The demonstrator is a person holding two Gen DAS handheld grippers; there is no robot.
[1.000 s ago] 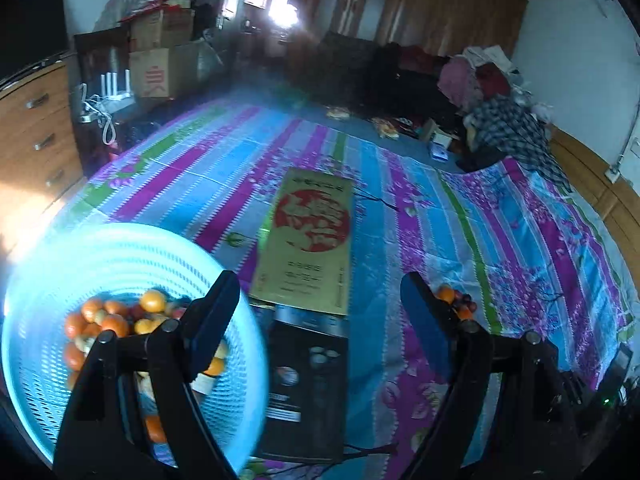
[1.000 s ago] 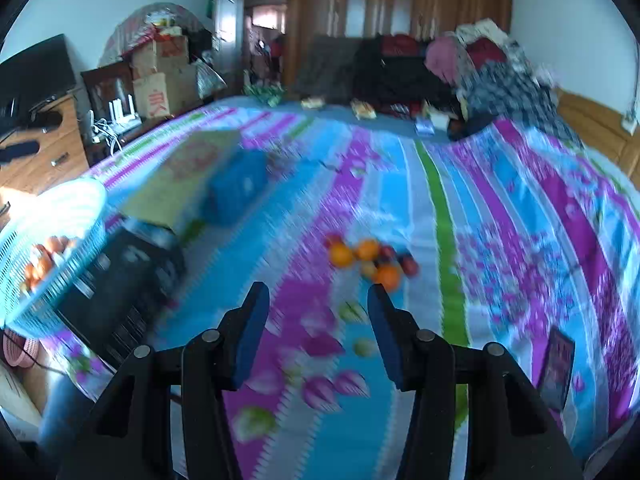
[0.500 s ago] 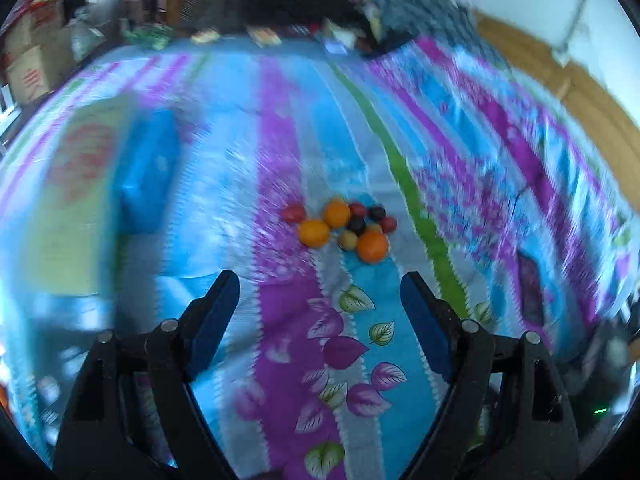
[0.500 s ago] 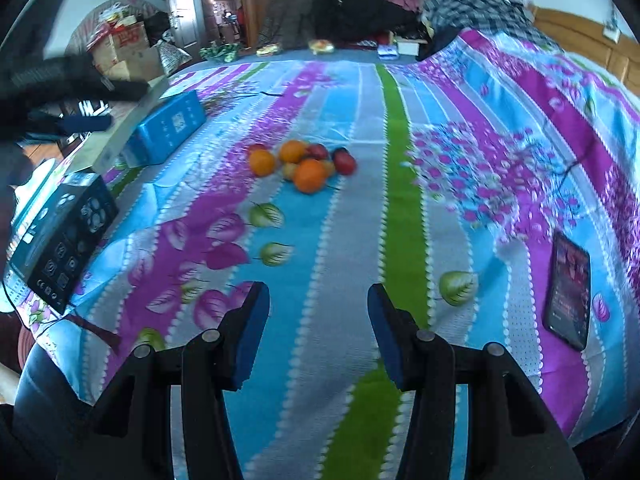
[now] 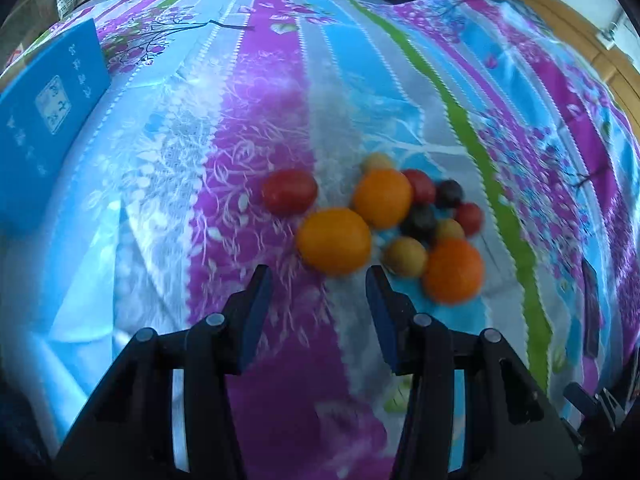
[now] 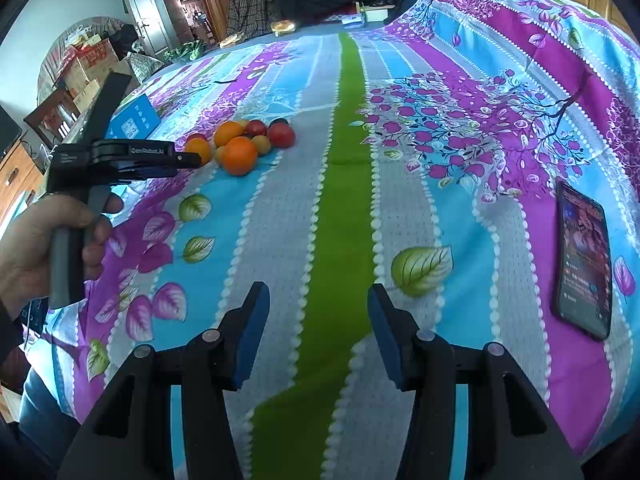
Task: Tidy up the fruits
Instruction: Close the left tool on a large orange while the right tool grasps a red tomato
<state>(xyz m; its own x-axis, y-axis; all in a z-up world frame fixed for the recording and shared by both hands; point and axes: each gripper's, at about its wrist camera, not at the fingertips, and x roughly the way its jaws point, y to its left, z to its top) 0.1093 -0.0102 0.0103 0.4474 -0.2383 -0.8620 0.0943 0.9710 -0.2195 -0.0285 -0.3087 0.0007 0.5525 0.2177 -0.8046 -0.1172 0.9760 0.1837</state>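
A bed [image 6: 344, 216] with a striped floral sheet carries a cluster of fruit [image 5: 384, 220] just ahead of the left claw [image 5: 320, 292]: 3 oranges with small red, dark and yellowish pieces. A blue box [image 5: 44, 120] lies far left; a phone [image 6: 582, 264] lies right of the right claw [image 6: 316, 308].

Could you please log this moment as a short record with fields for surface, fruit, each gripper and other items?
surface: striped floral bedsheet
fruit: pile of oranges and small red, dark and yellow fruits
left gripper: jaws just narrowed, empty, nearest orange just ahead
right gripper: open, empty, over the green stripe
other items: phone, blue box
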